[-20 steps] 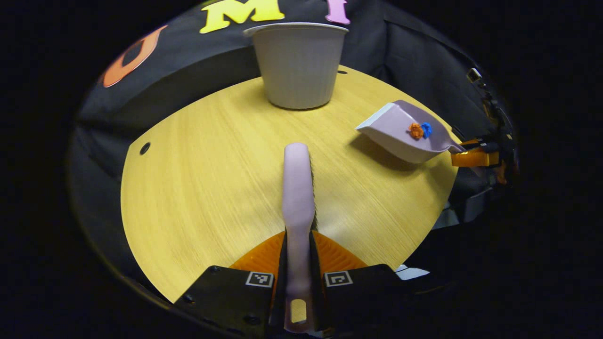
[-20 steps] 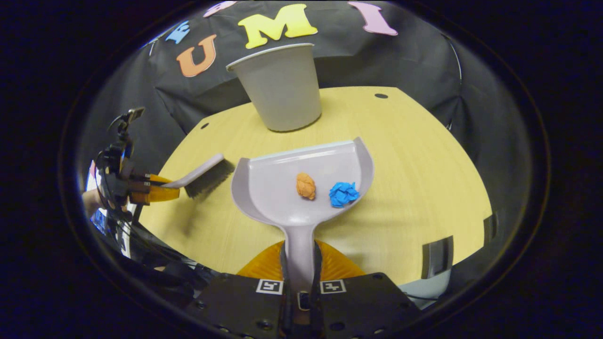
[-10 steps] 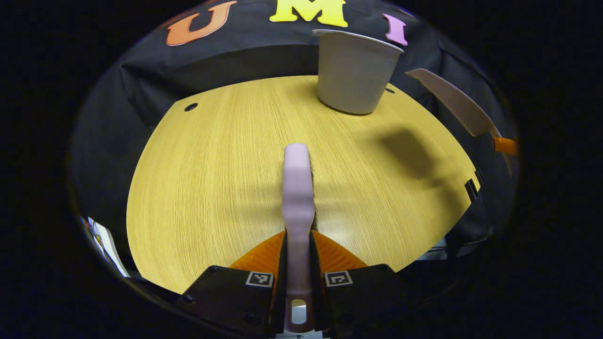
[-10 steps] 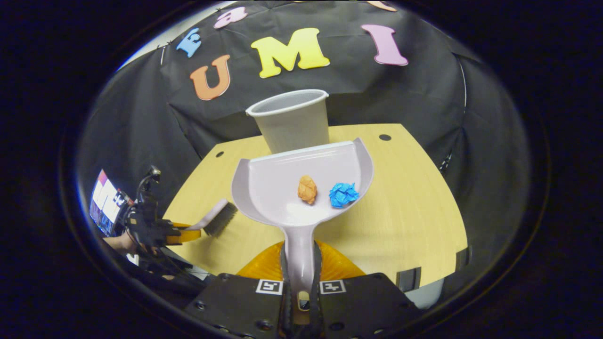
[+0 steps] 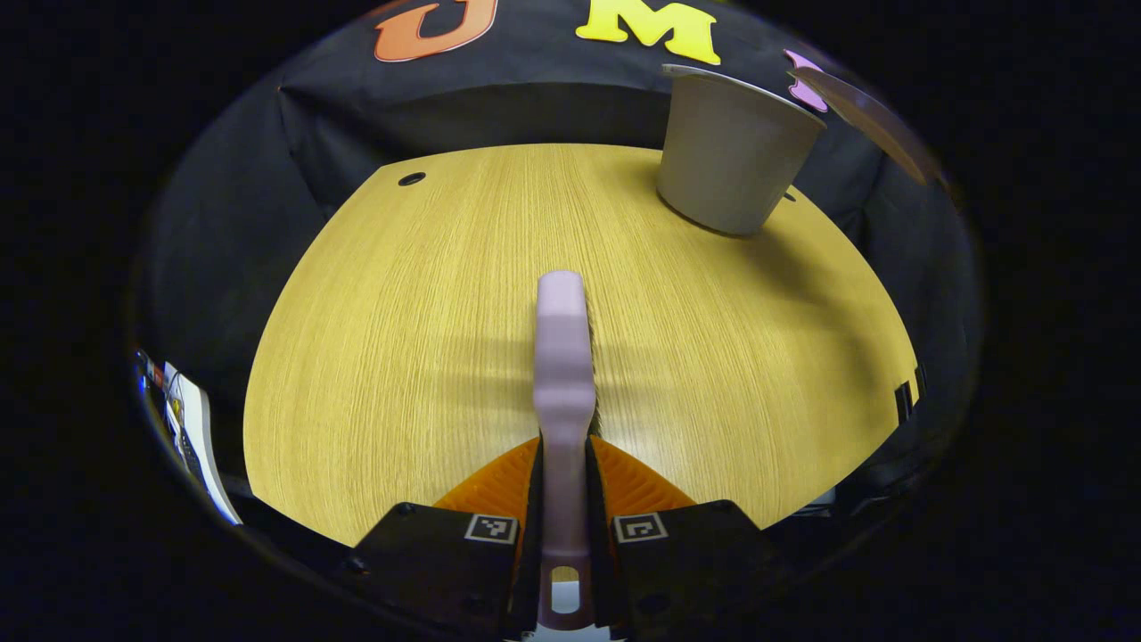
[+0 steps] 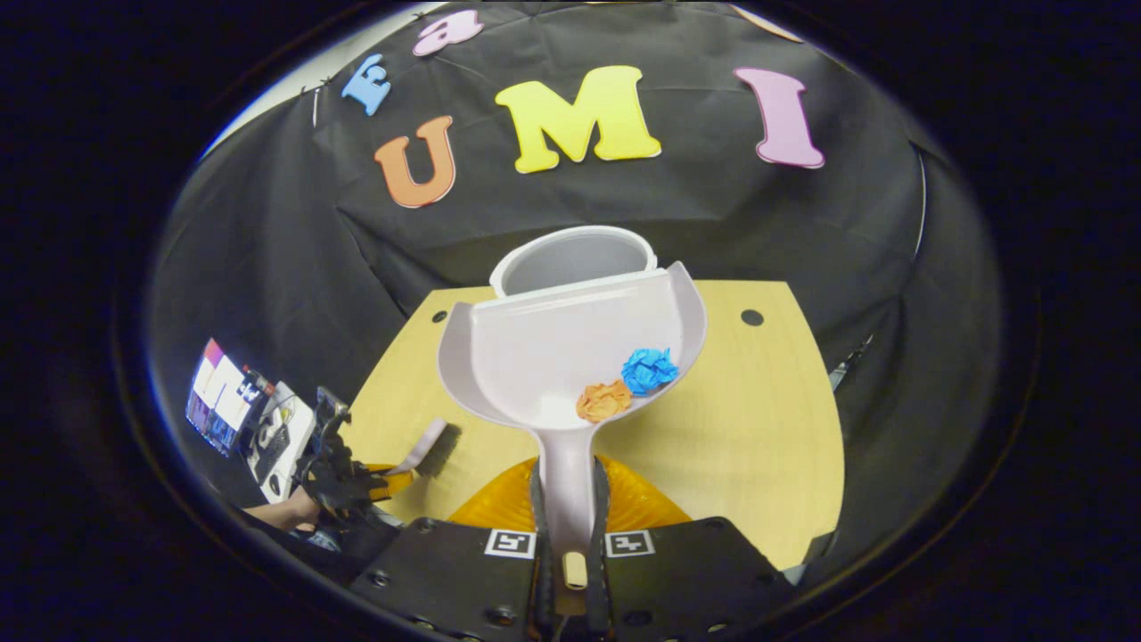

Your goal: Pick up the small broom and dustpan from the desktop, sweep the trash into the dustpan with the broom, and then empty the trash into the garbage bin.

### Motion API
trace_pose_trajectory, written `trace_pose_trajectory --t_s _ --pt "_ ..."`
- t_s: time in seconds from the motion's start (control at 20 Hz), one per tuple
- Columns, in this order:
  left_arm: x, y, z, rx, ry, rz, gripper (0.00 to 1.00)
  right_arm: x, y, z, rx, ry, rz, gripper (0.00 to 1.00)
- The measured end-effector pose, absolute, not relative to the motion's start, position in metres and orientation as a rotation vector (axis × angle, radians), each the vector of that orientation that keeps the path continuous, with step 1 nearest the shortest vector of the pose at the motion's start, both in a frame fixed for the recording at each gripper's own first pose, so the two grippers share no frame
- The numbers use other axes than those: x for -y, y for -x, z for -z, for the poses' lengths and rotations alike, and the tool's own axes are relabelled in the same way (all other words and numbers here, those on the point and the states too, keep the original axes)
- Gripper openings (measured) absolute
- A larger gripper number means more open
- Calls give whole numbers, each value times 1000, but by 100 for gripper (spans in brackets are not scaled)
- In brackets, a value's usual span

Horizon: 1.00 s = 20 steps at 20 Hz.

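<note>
The right gripper (image 6: 565, 499) is clamping the dustpan (image 6: 553, 357) handle, lip overlapping the bin (image 6: 570, 259) at 12 o'clock; tipping forward slowly should drop both paper balls (image 6: 624, 385). The left gripper (image 5: 563, 499) is pinching the broom (image 5: 562, 357).

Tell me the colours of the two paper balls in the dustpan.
One paper ball is blue, the other orange; right gripper view.

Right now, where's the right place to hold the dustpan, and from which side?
By its narrow handle, from the rear end, opposite the open lip. The right gripper already does this: both fingers clamp the stem of the dustpan, leaving the wide scoop free. That keeps the orange wad and blue wad inside and the lip towards the bin.
</note>
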State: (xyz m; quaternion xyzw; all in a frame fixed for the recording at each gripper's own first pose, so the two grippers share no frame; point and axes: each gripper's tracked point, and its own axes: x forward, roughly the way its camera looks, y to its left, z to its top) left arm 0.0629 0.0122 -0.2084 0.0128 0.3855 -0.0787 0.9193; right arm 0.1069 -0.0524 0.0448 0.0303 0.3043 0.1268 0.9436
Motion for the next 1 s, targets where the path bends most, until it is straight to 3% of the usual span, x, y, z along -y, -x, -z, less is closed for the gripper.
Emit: trace_pose_trajectory --t_s 0.3,0.6,1.0 --pt "-14 -65 209 -799 -19 146 25 55 -188 -114 -660 71 -238 13" --pt "-12 -67 212 -807 6 135 25 32 -211 -101 -883 91 -291 13" --pt "-12 -69 212 -801 -44 138 25 54 -248 -105 -987 278 -161 13"
